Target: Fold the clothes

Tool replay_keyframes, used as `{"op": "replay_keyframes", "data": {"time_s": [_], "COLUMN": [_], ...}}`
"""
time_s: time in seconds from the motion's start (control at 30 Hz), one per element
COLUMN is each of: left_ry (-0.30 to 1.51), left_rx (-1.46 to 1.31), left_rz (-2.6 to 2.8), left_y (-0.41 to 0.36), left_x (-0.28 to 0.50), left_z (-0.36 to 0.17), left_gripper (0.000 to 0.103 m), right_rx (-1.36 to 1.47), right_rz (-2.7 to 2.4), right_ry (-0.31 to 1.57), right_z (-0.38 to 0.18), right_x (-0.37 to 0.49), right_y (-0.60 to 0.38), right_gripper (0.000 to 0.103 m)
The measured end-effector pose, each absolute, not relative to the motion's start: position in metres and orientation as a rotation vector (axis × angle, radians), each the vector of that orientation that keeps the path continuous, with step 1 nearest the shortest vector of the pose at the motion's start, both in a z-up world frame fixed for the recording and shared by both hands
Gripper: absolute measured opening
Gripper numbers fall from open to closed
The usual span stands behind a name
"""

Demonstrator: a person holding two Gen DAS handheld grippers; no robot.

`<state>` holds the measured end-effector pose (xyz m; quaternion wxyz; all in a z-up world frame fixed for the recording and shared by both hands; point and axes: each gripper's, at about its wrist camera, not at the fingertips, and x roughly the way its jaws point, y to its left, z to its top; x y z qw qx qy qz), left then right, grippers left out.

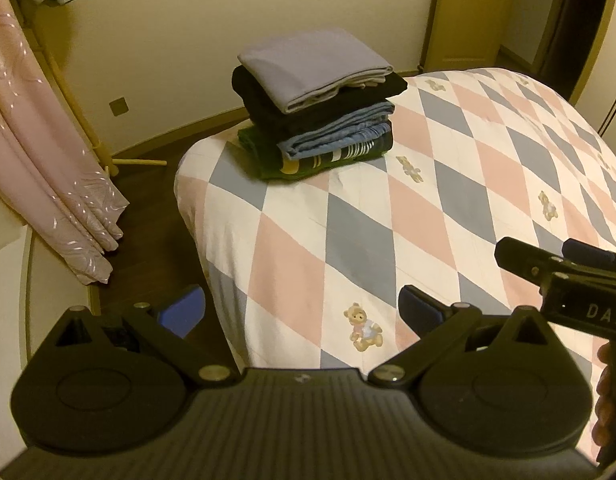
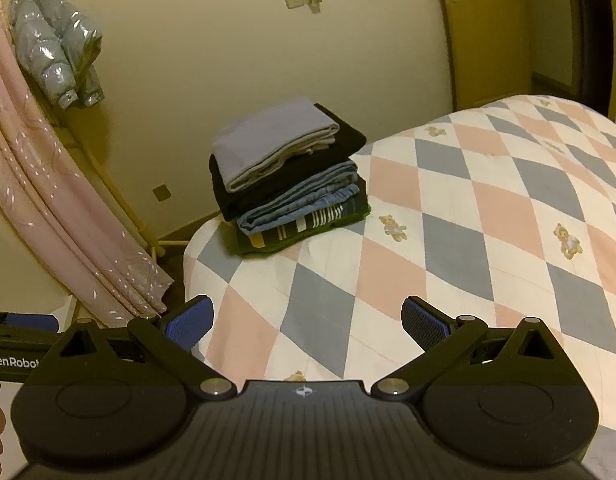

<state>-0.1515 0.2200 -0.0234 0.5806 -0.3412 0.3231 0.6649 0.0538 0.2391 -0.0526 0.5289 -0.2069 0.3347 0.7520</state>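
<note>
Closest in, the left gripper [image 1: 302, 310] hangs over the near edge of the bed, its blue-padded fingers [image 1: 182, 312] spread wide with nothing between them. The right gripper [image 2: 306, 322] is beside it, just as wide apart and empty, above the same edge of the quilt [image 2: 447, 240]. Each tool shows in the other's camera: the right one comes in from the right side of the left wrist view, with part of a hand [image 1: 607, 396] behind it, and the left one juts in at the lower left of the right wrist view.

Under both lies the quilt, a pattern of pink, grey-blue and white diamonds dotted with small teddy bears [image 1: 363, 326], smooth and bare across its middle.

Further on, at the bed's far left corner, stands the stack of folded clothes [image 1: 317, 108]. From the bottom: a green garment [image 1: 268, 160], a dark striped piece [image 1: 339, 154], folded blue denim [image 1: 339, 130], a thick black garment [image 1: 268, 100], and a grey-lilac piece [image 1: 311, 64] on top, sitting slightly askew.

Left of the bed a pink curtain [image 1: 48, 160] falls to the dark floor. High beyond it a shiny grey puffer jacket [image 2: 56, 44] hangs. Behind everything is the cream wall, with a door [image 2: 487, 32] at the far right.
</note>
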Motion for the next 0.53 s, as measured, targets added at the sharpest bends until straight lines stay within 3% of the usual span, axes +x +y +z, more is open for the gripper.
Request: {"op": "replay_keyframes", "data": {"time_s": [0.53], "left_ry": [0.745], "left_rx": [-0.733], "left_rz": [1.564], "left_y": [0.219], "left_x": [-0.142], "left_z": [-0.012], "left_gripper": [0.102], "right_rx": [-0.458], "right_rz": [1.796], "right_ry": [0.797], "right_z": [-0.047], "right_x": [0.064], "right_y": [0.236], "right_gripper": [0.103]}}
